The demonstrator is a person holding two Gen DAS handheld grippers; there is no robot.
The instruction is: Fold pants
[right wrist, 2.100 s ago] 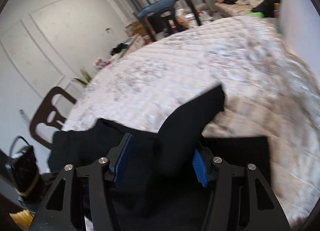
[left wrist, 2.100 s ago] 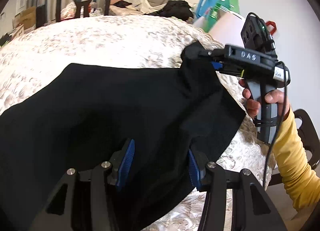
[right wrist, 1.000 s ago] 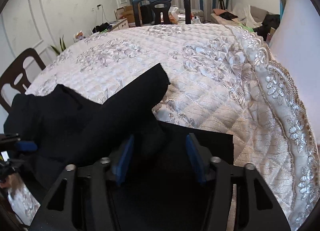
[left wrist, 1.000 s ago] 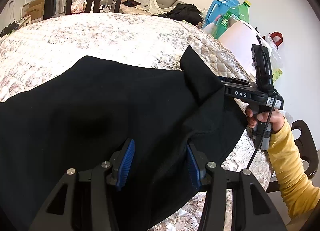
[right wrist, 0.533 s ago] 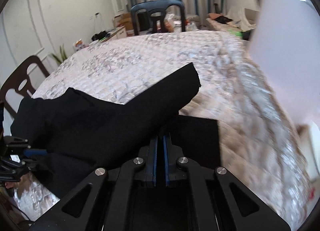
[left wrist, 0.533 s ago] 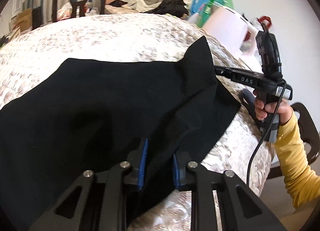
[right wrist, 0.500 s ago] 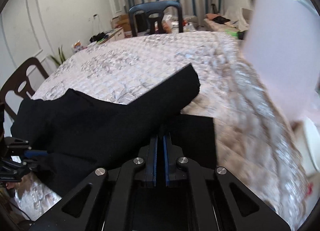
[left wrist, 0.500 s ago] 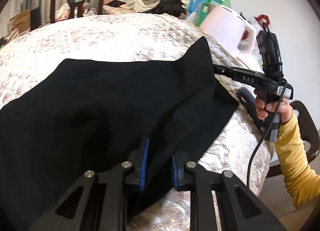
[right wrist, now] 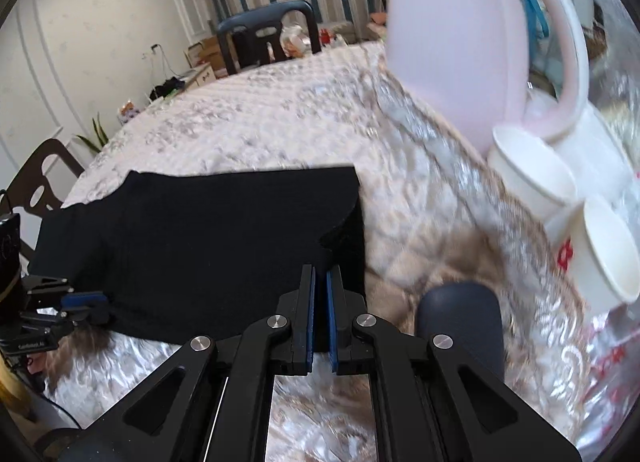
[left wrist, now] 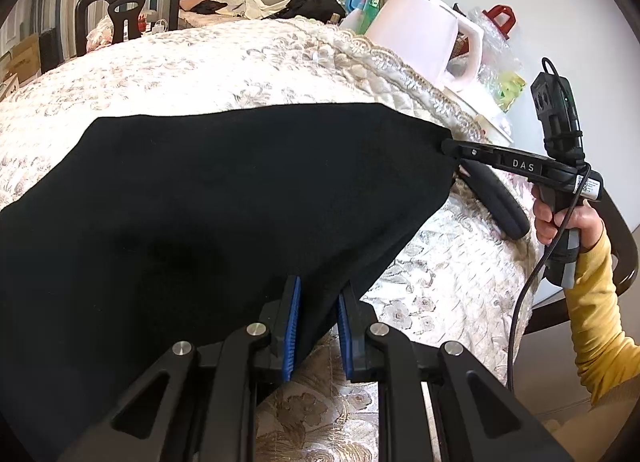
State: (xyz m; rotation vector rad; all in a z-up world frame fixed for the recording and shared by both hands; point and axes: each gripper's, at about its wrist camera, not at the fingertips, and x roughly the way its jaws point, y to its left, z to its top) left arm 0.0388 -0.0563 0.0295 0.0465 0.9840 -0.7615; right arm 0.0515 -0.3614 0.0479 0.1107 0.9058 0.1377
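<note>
Here, matte black pants on quilted floral bedspread

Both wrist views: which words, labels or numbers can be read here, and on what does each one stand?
"DAS": white letters on the right gripper's black body, left wrist view.
White sticker at that gripper's rear: print too small to read.
Red mark on a paper cup, right wrist view: blurred, unreadable.
</note>
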